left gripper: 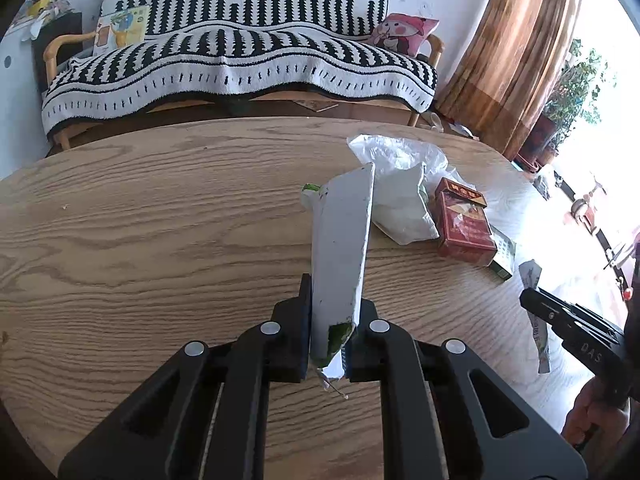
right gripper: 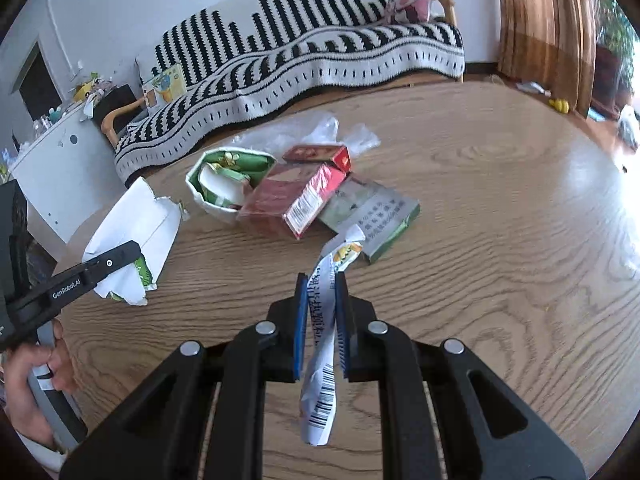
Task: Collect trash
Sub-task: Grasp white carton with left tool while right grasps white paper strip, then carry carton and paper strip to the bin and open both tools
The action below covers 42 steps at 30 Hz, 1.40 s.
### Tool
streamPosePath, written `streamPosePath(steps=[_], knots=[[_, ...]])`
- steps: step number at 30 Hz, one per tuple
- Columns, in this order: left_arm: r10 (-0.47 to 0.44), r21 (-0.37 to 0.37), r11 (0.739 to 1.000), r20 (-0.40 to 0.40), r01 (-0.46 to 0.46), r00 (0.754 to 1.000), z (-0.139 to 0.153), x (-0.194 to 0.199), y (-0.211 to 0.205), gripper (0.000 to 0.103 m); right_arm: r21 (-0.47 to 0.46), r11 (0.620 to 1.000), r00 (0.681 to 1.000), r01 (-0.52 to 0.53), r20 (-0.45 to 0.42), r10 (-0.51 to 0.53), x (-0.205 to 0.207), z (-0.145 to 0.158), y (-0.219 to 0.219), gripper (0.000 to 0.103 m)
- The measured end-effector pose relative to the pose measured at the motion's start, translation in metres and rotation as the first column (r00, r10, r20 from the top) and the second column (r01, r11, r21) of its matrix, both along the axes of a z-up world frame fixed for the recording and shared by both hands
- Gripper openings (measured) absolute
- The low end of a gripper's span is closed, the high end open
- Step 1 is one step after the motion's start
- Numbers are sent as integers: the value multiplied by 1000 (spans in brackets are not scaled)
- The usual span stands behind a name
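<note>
My left gripper [left gripper: 334, 304] is shut on a torn white-and-green paper package [left gripper: 342, 252], held above the wooden table [left gripper: 140, 240]; it also shows in the right wrist view [right gripper: 132, 232]. My right gripper [right gripper: 322, 292] is shut on a crumpled white wrapper strip with a barcode [right gripper: 322, 360]; it also shows in the left wrist view [left gripper: 534, 308]. On the table lie a red cigarette box [right gripper: 294, 200], a second red box [right gripper: 320, 155], a flat green-and-grey box [right gripper: 370, 216], an open green-and-white carton [right gripper: 228, 180] and a clear plastic bag [right gripper: 320, 132].
A sofa with a black-and-white striped blanket [left gripper: 240, 56] stands behind the table. A brown curtain [left gripper: 516, 52] hangs at the right. A white cabinet [right gripper: 52, 160] stands at the left. The table's left part is bare wood.
</note>
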<state>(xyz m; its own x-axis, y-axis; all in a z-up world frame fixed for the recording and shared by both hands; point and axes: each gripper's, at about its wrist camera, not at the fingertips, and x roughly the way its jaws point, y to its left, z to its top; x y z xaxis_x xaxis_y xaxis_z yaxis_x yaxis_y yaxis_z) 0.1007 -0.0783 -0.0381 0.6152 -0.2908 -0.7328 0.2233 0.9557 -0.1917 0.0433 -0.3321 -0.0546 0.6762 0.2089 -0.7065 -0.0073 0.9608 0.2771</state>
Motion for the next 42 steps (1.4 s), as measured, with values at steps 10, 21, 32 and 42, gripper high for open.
streamPosePath(steps=[10,21,32,42], knots=[[1,12,1000,-3,-1,1000,-2,1,0,11,-36,999,1000,-14,1,14,-2,2,10,13],[7,15,1000,0,-7,1000,0,-3,1,11,-44,999,1000,-9,-3,9,1,2,12,13],[10,26,1000,-11,-10,1000,-2,-5,2,11,-99,995,998,28,52,-23,7,8,14,13],[-5,7,1000,4,5,1000,11,-26,-9,11,-59,998,997,32,72,-28,0,17,16,13]])
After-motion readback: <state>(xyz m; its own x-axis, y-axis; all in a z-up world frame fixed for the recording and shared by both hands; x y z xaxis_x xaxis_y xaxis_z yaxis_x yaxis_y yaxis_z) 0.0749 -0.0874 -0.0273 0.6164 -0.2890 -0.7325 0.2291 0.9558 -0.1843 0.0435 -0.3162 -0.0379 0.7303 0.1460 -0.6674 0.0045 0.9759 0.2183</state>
